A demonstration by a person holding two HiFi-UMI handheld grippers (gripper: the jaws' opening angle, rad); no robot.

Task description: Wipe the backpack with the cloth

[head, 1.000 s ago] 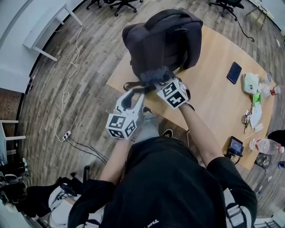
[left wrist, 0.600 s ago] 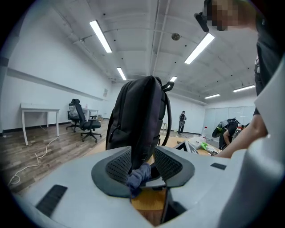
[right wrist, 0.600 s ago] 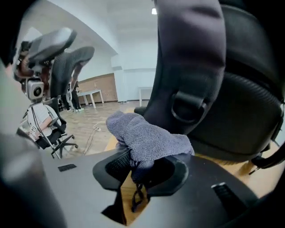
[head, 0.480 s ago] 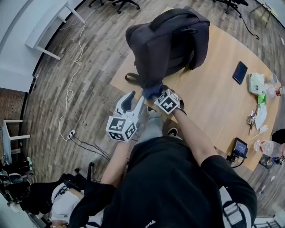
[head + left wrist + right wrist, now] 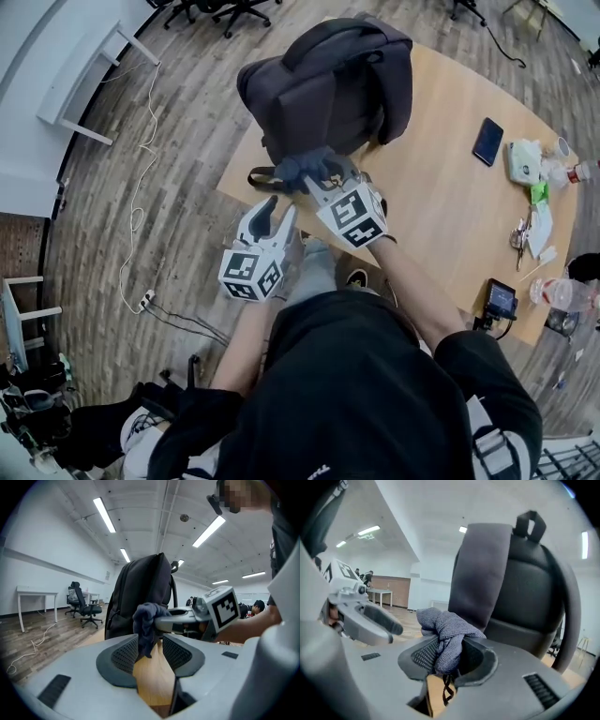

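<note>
A dark grey backpack [image 5: 323,80] stands upright near the corner of the wooden table [image 5: 450,187]. My right gripper [image 5: 314,178] is shut on a bunched grey-blue cloth [image 5: 305,169], which lies at the lower front of the pack. In the right gripper view the cloth [image 5: 445,632] bulges out between the pads, with the backpack [image 5: 511,588] close behind it. My left gripper [image 5: 275,211] hangs open just off the table's edge, below and left of the cloth, with nothing in it. In the left gripper view the cloth [image 5: 146,620] hangs ahead of the open left gripper [image 5: 151,648].
A dark phone [image 5: 488,141], a plastic bottle [image 5: 562,309] and several small items lie along the table's right side. Office chairs stand at the far end of the wooden floor. A white cable [image 5: 141,187] trails over the floor at the left, by a white desk [image 5: 84,75].
The right gripper slid the cloth down the backpack's front to its base, then came back up. The left gripper has kept its place.
</note>
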